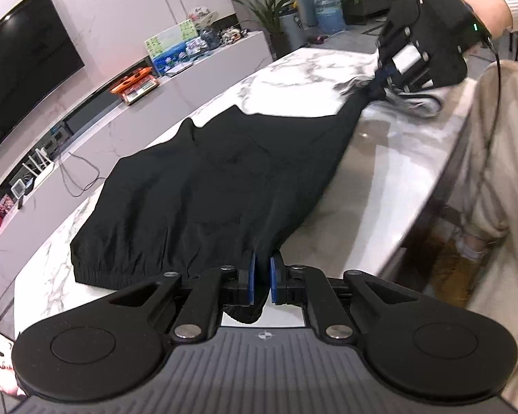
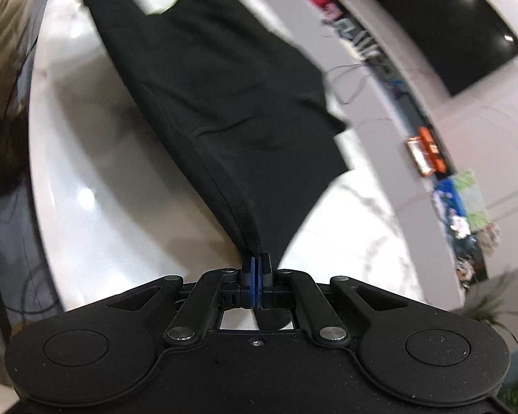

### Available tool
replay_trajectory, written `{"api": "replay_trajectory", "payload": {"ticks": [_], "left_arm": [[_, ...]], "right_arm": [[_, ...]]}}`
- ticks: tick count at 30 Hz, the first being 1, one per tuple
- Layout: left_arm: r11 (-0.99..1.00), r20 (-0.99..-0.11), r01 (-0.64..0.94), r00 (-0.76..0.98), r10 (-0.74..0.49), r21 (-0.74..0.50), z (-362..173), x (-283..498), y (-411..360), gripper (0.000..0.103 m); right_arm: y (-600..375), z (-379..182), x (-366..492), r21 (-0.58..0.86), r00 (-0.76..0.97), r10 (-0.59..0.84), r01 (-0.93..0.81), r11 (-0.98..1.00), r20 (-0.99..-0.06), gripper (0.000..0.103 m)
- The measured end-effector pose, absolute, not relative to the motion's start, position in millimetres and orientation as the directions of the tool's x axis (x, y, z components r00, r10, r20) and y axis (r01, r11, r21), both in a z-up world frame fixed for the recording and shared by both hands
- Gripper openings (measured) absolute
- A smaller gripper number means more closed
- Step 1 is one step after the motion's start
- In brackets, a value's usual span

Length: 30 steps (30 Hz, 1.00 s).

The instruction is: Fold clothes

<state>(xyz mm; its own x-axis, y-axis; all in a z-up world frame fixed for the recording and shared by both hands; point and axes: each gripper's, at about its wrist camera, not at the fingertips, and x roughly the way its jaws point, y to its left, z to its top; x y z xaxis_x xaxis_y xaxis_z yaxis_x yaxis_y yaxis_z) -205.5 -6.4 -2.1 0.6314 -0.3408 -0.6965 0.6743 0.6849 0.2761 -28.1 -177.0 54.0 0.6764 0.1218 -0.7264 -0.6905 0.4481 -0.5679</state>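
A: What could go wrong here?

B: The black garment (image 1: 203,186) is strung between the 2 grippers along its near edge, while the rest lies flat on the marble desk (image 1: 293,65). If one hand pulls harder, I'd expect the cloth to slide out of the other grip, or the flat part to drag and bunch.

A: How firm are the grips?

B: The right gripper (image 2: 257,269) has its jaws pressed together on a hemmed corner, with very little cloth between the blue pads (image 2: 248,276). That thin bite looks like the weaker one. The left gripper (image 1: 262,272) has its jaws narrowed around a thicker bunch near the ribbed waistband (image 1: 96,269), with some fabric hanging below.

A: And the pose of the hands?

B: The left gripper sits low at the near end of the desk, pointing along the garment. The right one is at the far end, tilted down toward the desk, held by a hand (image 1: 483,13) in a cream sleeve. It sits close to a pale cloth (image 1: 414,98), which could get caught in the fold.
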Motion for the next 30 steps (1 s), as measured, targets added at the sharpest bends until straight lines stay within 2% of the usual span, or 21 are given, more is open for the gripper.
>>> {"api": "replay_trajectory", "payload": {"ticks": [5, 10, 16, 20, 30], "left_arm": [[0.715, -0.683, 0.674, 0.612, -0.399, 0.186, 18, -218, 2, 0.007], [0.778, -0.652, 0.622, 0.626, -0.428, 0.088, 37, -198, 16, 0.007], [0.843, -0.639, 0.53, 0.681, -0.359, 0.091, 51, -155, 40, 0.007], [0.884, -0.666, 0.453, 0.694, -0.273, 0.11, 57, -109, 62, 0.007], [0.927, -0.776, 0.3, 0.631, -0.015, 0.227, 19, 10, 101, 0.007]], "right_arm": [[-175, 117, -45, -0.627, 0.757, 0.123, -0.61, 0.484, -0.641, 0.0], [-151, 148, -12, -0.684, 0.81, 0.112, -0.552, 0.478, -0.576, 0.0], [-98, 172, 72, -0.724, 0.841, 0.134, -0.522, 0.452, -0.524, 0.0], [-48, 179, 136, -0.733, 0.844, 0.161, -0.526, 0.431, -0.512, 0.0], [36, 116, 241, -0.691, 0.796, 0.191, -0.597, 0.407, -0.575, 0.0]]}}
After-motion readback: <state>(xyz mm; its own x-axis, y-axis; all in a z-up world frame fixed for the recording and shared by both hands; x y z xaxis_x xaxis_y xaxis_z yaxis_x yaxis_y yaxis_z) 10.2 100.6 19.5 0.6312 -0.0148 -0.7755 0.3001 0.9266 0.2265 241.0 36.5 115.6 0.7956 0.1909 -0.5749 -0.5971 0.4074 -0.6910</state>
